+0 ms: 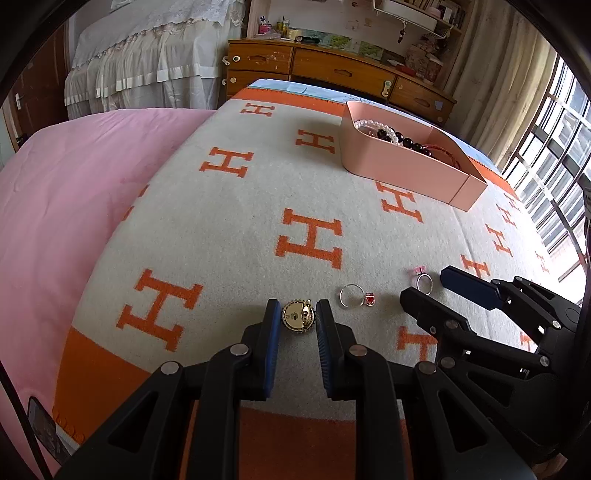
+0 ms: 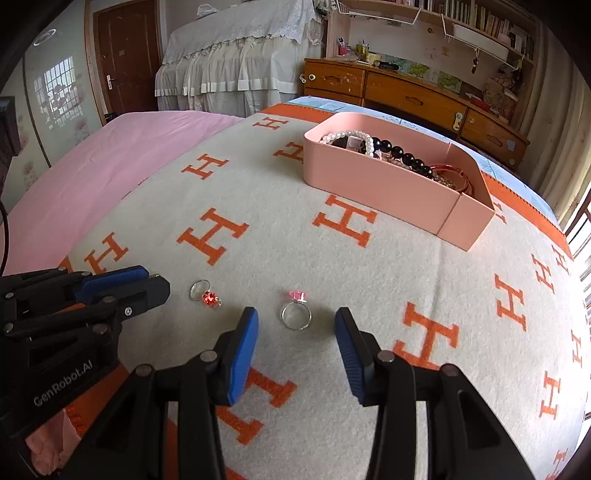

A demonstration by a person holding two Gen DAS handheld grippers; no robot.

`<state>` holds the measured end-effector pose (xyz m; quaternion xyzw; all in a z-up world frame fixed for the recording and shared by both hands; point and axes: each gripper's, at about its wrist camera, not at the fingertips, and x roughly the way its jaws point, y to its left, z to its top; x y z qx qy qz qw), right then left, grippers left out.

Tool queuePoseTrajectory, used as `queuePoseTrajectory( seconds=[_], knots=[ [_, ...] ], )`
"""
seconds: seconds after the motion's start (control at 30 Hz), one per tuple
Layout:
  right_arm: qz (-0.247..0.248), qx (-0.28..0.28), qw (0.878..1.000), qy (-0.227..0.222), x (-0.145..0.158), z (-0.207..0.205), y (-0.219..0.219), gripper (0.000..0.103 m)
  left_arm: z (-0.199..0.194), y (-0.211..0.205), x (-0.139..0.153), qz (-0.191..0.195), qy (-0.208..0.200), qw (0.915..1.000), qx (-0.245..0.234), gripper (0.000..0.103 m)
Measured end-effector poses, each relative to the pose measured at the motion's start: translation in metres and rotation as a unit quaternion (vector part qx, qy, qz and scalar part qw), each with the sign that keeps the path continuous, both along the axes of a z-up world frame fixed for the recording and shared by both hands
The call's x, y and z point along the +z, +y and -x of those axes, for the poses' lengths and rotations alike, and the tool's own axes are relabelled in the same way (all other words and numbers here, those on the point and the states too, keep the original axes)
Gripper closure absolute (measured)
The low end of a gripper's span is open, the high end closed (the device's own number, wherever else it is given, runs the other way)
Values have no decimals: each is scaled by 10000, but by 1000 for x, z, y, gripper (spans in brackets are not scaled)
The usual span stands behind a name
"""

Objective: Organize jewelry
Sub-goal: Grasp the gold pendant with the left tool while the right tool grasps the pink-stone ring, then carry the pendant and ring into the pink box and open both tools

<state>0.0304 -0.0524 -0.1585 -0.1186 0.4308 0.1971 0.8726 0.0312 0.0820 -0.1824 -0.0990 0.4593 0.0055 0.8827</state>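
Home bedroom: blanketed bed (image 2: 332,258), wooden dresser (image 2: 406,96), perhaps bookshelves (image 2: 491,26).

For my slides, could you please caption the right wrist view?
Open right tool straddles a pink ring on the blanket.

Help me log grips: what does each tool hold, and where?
The left tool pinches the gold brooch by opposite edges of its rim. The right tool holds nothing; it stands open around the pink-stone ring.
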Motion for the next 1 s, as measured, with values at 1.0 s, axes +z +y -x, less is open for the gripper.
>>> queuePoseTrajectory(
  seconds=[1.0],
  knots=[
    [-837,-292,9955,-331,72,-26,-38,87,-47,-12,98,236,-675,9946,-748,86]
  ],
)
